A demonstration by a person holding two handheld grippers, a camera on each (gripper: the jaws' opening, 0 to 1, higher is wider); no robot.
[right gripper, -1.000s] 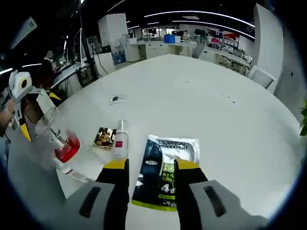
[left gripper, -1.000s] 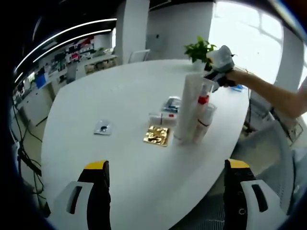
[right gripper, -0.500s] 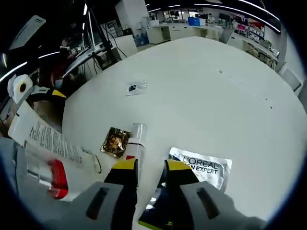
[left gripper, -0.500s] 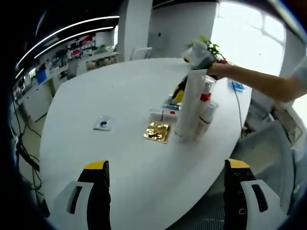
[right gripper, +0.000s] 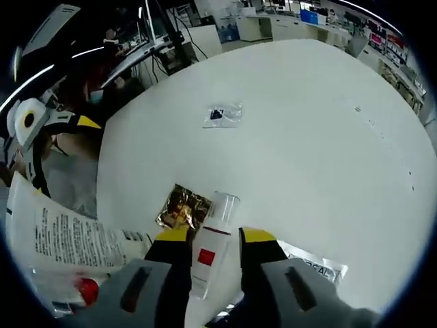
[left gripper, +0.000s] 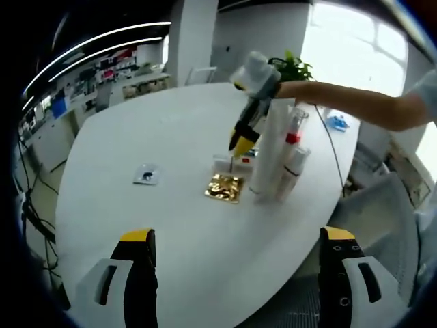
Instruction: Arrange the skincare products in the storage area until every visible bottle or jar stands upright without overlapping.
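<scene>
A small white bottle [right gripper: 208, 249] with a red label and a clear cap lies on the white table [right gripper: 307, 150]. My right gripper [right gripper: 215, 236] straddles it, jaws narrowly open, the left jaw touching and a slim gap on the right. In the left gripper view the right gripper [left gripper: 242, 145] hangs just over that bottle [left gripper: 231, 164]. Beside it a tall white tube [left gripper: 270, 147], a red-capped bottle [left gripper: 291, 137] and a smaller bottle [left gripper: 294, 171] stand upright. My left gripper [left gripper: 237, 239] is held wide open near the table edge with nothing in it.
A gold sachet [left gripper: 224, 188] and a small clear sachet [left gripper: 145, 177] lie flat on the table. A printed silver sachet [right gripper: 315, 265] lies right of the small bottle. A potted plant [left gripper: 290, 67] stands at the far edge. A person's arm [left gripper: 355, 106] reaches in from the right.
My right gripper has moved off the printed sachet and come down around the small lying bottle, its jaws narrower than a second ago. The left gripper has stayed put.
</scene>
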